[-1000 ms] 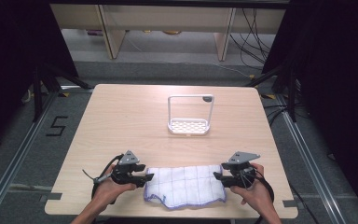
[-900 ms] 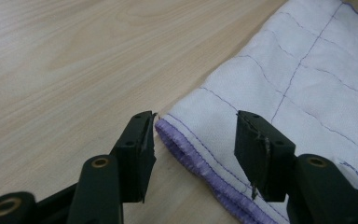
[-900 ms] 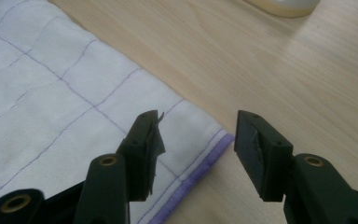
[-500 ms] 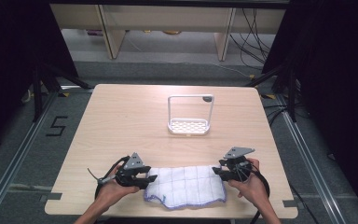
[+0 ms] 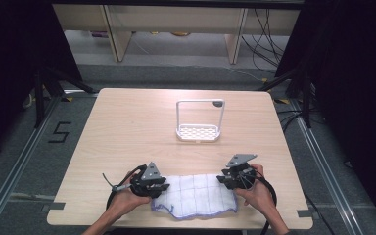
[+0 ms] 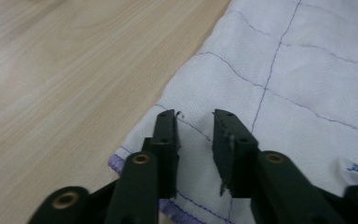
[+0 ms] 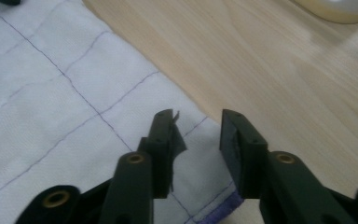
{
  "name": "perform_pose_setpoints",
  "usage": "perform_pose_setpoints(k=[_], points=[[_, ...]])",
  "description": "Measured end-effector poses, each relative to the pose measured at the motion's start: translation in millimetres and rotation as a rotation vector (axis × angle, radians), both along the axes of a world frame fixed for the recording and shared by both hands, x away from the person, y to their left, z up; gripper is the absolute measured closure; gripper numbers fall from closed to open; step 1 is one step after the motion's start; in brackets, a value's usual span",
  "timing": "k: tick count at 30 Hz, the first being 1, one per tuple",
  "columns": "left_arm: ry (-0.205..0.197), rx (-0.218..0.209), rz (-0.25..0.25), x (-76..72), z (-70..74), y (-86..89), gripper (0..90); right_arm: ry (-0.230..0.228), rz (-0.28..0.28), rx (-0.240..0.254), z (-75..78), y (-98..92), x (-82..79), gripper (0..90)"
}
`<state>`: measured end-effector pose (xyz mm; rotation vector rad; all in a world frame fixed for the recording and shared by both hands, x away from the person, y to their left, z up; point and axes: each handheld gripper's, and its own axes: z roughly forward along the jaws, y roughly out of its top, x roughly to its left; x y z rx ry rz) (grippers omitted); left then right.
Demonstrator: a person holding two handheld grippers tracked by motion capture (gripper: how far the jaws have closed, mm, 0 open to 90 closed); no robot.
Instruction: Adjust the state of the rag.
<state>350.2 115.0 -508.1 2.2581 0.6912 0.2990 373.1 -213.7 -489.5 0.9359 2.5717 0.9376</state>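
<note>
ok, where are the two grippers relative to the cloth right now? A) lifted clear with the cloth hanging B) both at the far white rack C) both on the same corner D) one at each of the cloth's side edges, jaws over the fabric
D: in the high view the left gripper sits at the left edge of the cloth and the right gripper at its right edge, the cloth flat on the table.

The cloth (image 5: 196, 196) was white, crossed by a grid of thin purple stitched lines, with a purple hem along its edge. It lay on a pale, light-grained wooden table (image 5: 127, 127). Beyond the cloth stood a white rack (image 5: 199, 131) with a perforated base. Both grippers' jaws beside the cloth were black.
</note>
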Motion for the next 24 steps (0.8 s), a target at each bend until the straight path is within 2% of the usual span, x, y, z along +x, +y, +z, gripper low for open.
perform_pose_setpoints(k=[1,2,3,4,6,7,8,10,11,14,16,17,19,20,21,22,23,24], points=[[-0.007,0.001,-0.005,0.8,0.9,-0.5,78.6,0.012,0.005,-0.020,0.5,-0.4,0.7,71.8],[-0.021,0.015,-0.019,1.4,2.5,-0.3,84.1,0.019,0.014,-0.025,-1.2,-0.3,1.9,76.7],[-0.035,0.025,-0.031,0.6,5.9,-2.0,88.6,0.029,0.007,-0.044,-3.4,-0.1,2.2,85.6],[-0.035,0.025,-0.031,0.6,5.9,-2.0,88.9,0.016,0.009,-0.041,-5.9,1.0,2.4,88.6],[-0.055,0.033,-0.045,0.6,10.3,-2.8,89.1,0.027,0.022,-0.063,-3.3,2.3,1.6,90.0],[-0.053,0.020,-0.047,1.0,12.0,-2.4,89.1,0.027,0.023,-0.066,-1.9,2.8,1.2,90.0],[-0.055,0.017,-0.032,0.5,14.0,-1.9,89.2,-0.006,0.025,-0.054,0.6,3.4,0.1,90.0],[-0.062,0.017,-0.047,1.8,16.9,-0.5,89.3,-0.008,0.013,-0.047,3.8,3.7,-1.2,90.0],[-0.058,-0.002,-0.043,2.6,23.1,1.7,89.3,-0.011,0.023,-0.029,12.8,1.7,-2.4,90.0],[-0.062,-0.034,-0.037,4.4,32.9,2.9,89.4,-0.043,0.031,0.006,24.0,1.0,-3.0,90.0],[-0.071,-0.041,-0.027,10.9,39.5,3.0,89.3,-0.045,0.044,-0.003,30.2,0.6,-1.2,90.0],[-0.067,-0.049,-0.021,14.2,40.1,2.6,89.3,-0.059,0.029,0.014,31.0,1.6,1.3,90.0],[-0.043,-0.056,0.000,27.4,38.3,3.1,89.3,-0.050,0.012,0.028,31.5,0.2,7.9,90.0],[-0.043,-0.056,0.000,27.4,38.3,3.1,89.4,-0.050,0.012,0.028,31.5,0.2,7.9,90.0],[-0.030,-0.062,0.040,40.4,32.6,5.0,89.3,0.001,-0.018,0.055,27.7,-3.1,17.5,90.0],[-0.030,-0.062,0.040,40.4,32.6,5.0,89.3,0.001,-0.018,0.055,27.7,-3.1,17.5,90.0],[-0.007,-0.078,0.063,49.1,27.9,5.9,89.3,0.013,-0.013,0.045,20.9,-5.8,25.6,90.0],[0.009,-0.091,0.073,51.5,25.3,5.2,89.3,0.025,-0.023,0.053,20.0,-6.9,25.7,90.0]])
